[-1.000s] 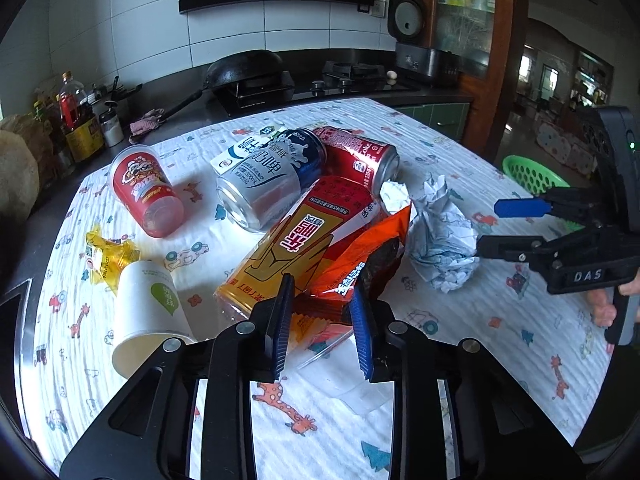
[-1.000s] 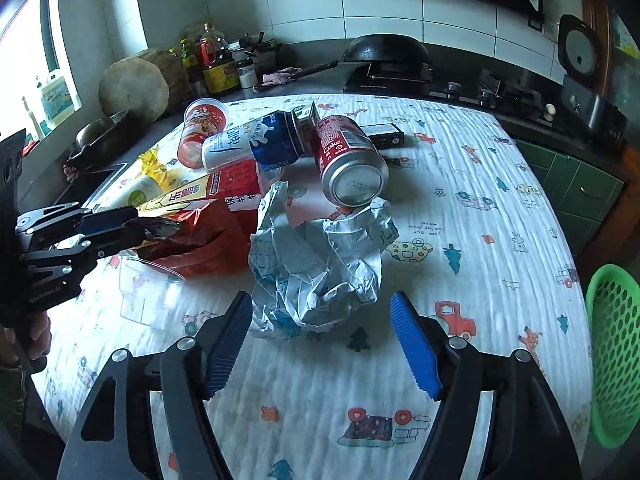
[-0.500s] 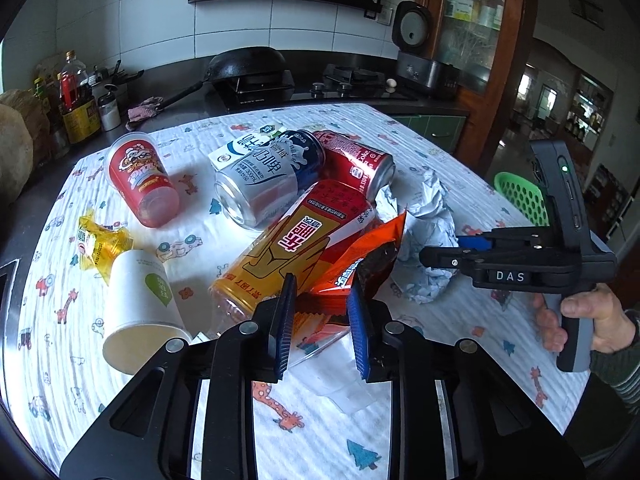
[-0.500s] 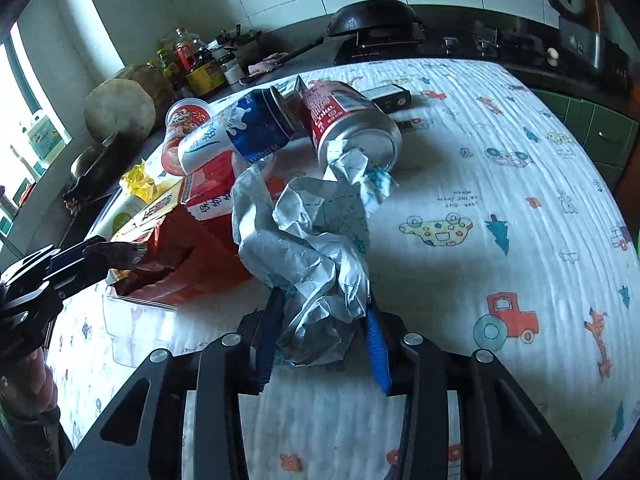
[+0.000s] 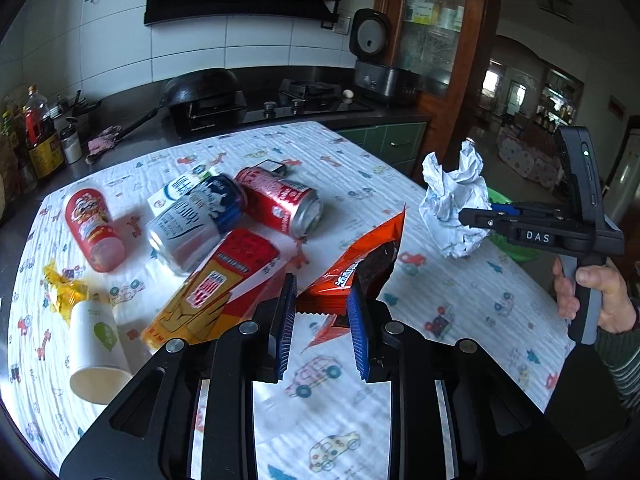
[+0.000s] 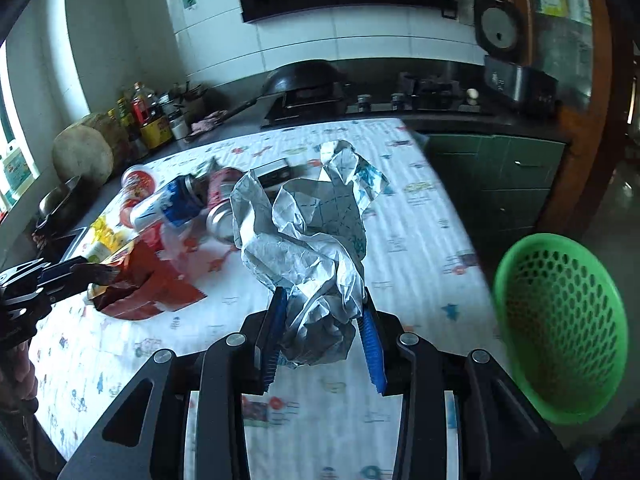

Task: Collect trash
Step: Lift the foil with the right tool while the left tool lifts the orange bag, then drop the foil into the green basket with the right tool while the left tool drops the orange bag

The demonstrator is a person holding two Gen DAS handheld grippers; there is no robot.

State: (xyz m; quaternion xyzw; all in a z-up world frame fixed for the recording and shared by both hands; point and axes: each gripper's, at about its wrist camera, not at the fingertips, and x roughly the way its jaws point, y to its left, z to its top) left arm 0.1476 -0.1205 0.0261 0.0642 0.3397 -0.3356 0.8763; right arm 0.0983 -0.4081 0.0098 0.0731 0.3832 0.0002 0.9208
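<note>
My right gripper (image 6: 322, 336) is shut on a crumpled white paper ball (image 6: 308, 248) and holds it above the table; it also shows in the left wrist view (image 5: 454, 200). My left gripper (image 5: 322, 328) is shut on an orange snack bag (image 5: 360, 264) and lifts its end off the cloth; the bag also shows in the right wrist view (image 6: 140, 284). A green mesh basket (image 6: 560, 320) stands off the table's right edge. On the table lie a red can (image 5: 280, 202), a blue-white can (image 5: 196, 224), a red-yellow carton (image 5: 212, 292), a red cup (image 5: 94, 228) and a white paper cup (image 5: 94, 340).
A yellow wrapper (image 5: 64, 292) and a clear plastic piece (image 5: 280, 412) lie on the patterned tablecloth (image 5: 440, 300). A small dark box (image 5: 274, 166) sits behind the cans. A stove counter with a wok (image 5: 200, 88) and bottles (image 5: 38, 136) stands behind the table.
The right gripper closed on the paper ball, lifted it off the table and carried it right, toward the basket. The left gripper raised the orange bag.
</note>
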